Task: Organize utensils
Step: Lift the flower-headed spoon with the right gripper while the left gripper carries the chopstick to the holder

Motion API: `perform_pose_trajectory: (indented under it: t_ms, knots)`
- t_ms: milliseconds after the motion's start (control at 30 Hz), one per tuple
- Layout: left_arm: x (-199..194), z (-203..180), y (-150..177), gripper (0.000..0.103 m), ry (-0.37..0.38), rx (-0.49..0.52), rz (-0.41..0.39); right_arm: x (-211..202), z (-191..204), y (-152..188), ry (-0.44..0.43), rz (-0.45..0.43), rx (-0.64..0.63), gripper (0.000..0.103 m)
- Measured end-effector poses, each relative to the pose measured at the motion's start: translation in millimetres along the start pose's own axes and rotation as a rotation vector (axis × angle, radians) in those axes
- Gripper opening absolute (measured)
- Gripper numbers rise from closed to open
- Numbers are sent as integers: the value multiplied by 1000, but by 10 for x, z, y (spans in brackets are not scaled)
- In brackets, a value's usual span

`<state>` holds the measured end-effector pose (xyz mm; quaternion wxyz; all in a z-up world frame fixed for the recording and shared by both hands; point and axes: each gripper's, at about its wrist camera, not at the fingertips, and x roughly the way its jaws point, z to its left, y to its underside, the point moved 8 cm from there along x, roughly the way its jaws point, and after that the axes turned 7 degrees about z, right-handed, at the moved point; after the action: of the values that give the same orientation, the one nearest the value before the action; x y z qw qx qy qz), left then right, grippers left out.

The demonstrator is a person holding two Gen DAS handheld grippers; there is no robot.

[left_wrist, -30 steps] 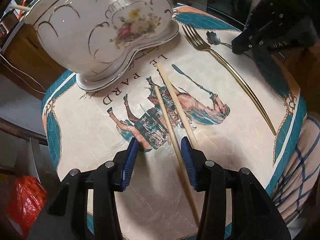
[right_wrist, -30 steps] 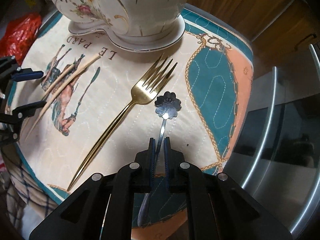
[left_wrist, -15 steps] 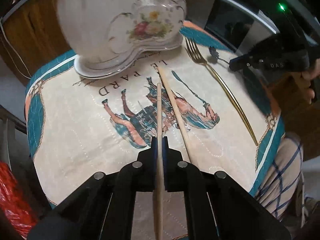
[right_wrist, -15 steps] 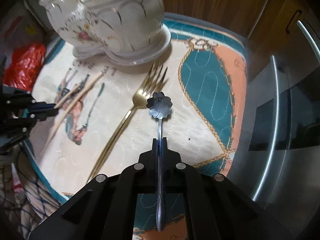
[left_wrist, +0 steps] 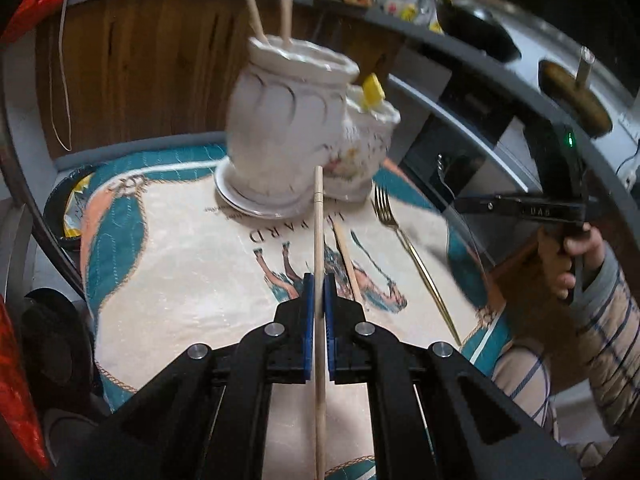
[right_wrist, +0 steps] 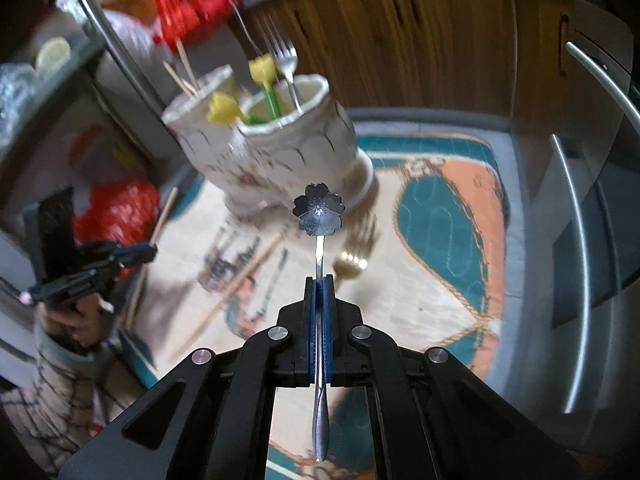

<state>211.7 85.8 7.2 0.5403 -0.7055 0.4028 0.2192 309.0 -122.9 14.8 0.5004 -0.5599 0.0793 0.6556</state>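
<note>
both pairs of fingers are clamped shut on utensils. left gripper pinches a chopstick between its blue pads, the stick pointing toward the holder. right gripper grips a spoon by its thin handle, the flower-shaped bowl raised in front of the holder's base. on the mat lie a second chopstick and a gold fork, side by side but apart. the holder stands at the mat's far edge, with chopsticks, a silver fork and yellow-topped picks upright in it.
</note>
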Motion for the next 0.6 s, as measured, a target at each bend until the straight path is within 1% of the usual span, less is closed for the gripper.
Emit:
perform_pose_trajectory:
  t_ms: [167,300,367,467,600]
  knots:
    - [-113,-30,-101,5,13,-20,-61,-111,57,-74,-41,-72,5,4]
    - [-240,-59,-216,5,10,-23,-123,-250,112,-175,-40,-148,-3,4]
    - [-317,-102,-308,5,8,-15,-169,-315,164,-230,-43,-187,-7,4]
    - [-446,-168,-448,5,-17,17,-249,-426,201,-349,-25,-259,-3,4]
    - [-532,-252,-623,5,-14,36,-338,-548,238,-506,-8,-353,-1,4]
